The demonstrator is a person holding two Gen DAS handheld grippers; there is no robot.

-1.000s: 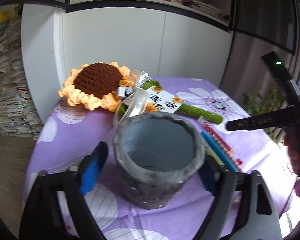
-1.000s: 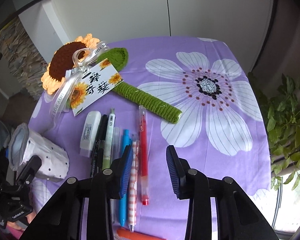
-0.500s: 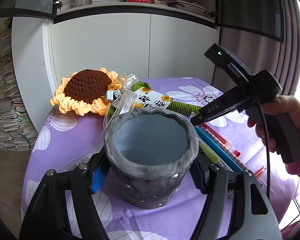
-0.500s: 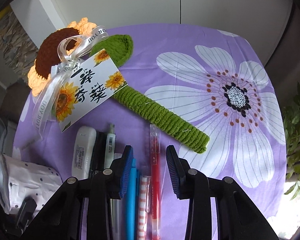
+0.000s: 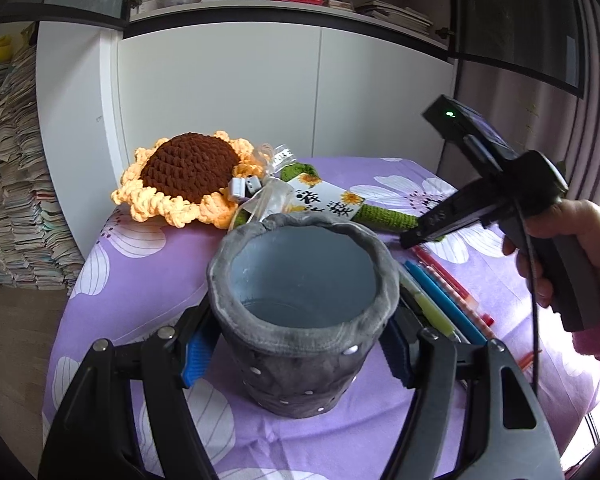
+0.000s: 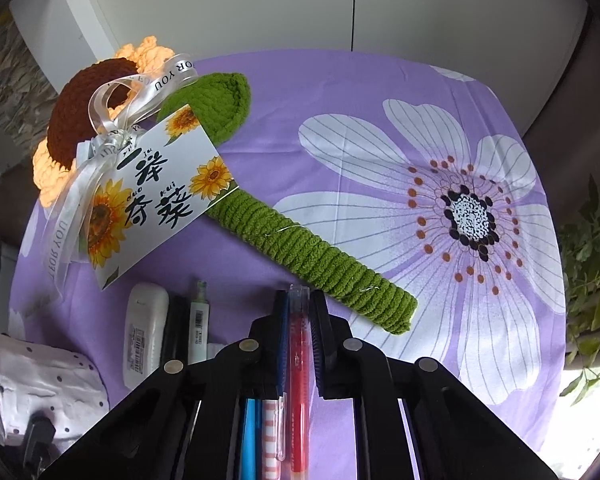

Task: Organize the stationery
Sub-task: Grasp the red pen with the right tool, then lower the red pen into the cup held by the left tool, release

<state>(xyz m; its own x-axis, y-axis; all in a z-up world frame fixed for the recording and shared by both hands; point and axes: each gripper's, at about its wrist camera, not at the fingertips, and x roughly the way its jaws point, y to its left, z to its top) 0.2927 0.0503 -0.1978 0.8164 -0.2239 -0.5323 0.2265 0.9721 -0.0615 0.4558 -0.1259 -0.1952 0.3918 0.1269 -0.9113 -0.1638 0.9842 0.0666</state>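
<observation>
A grey fabric pen holder with metal studs stands upright and empty on the purple cloth. My left gripper is shut on its sides. The holder's dotted side shows at the lower left of the right wrist view. My right gripper is shut on a red pen that lies among several pens on the cloth: a blue pen, a striped pen, a green-capped marker and a white correction tape. In the left wrist view the right gripper reaches down over the pens.
A crocheted sunflower with a green stem, ribbon and a printed card lies across the back of the table. White cabinets stand behind. Book stacks are at the left, a plant at the right.
My right gripper has lowered onto the pens and closed on the red pen. My left gripper has kept its hold on the pen holder.
</observation>
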